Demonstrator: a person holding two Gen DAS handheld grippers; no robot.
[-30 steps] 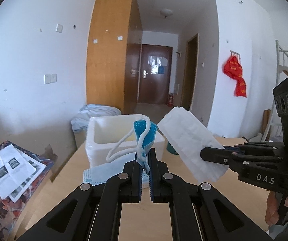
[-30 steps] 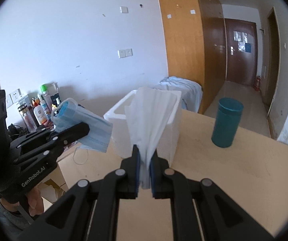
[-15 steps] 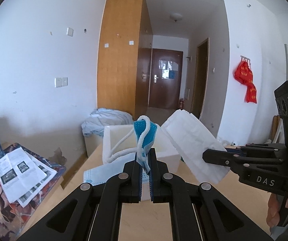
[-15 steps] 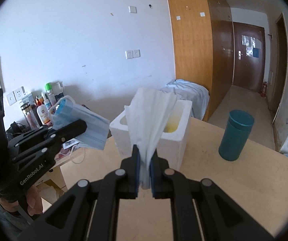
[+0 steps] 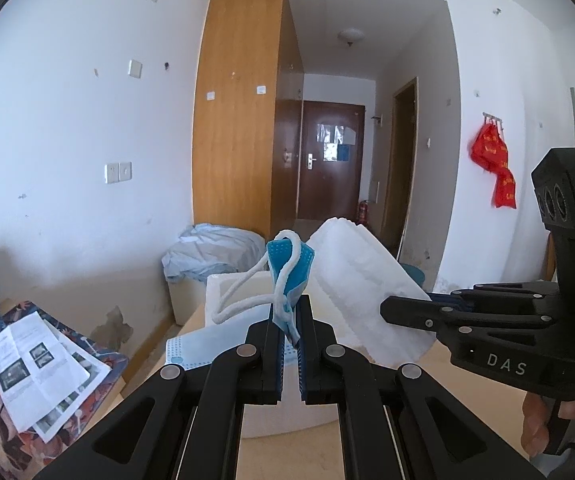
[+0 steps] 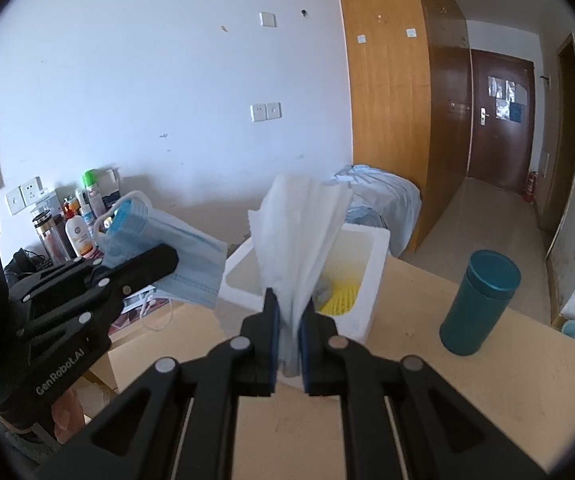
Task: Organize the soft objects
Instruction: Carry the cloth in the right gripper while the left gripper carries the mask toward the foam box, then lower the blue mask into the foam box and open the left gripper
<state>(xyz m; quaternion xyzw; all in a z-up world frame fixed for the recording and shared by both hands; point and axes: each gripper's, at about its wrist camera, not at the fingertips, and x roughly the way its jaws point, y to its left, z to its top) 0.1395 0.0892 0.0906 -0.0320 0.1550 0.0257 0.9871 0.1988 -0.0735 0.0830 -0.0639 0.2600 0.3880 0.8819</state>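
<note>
Left tool [image 5: 290, 334] is clenching the folded blue pleated face mask with white ear loops [image 5: 289, 268], holding it upright above the table. Right tool [image 6: 289, 322] is gripping the white pleated face mask [image 6: 301, 232], which is fanning upward from its closed jaws. Just beyond both tools, the open white foam box [image 6: 367, 276] is standing on the light wooden table [image 6: 467, 392], with something yellow inside. Another light blue face mask [image 5: 195, 346] is lying beside the box, left of the left tool. A teal cylindrical cup [image 6: 481, 302] is standing right of the right tool.
</note>
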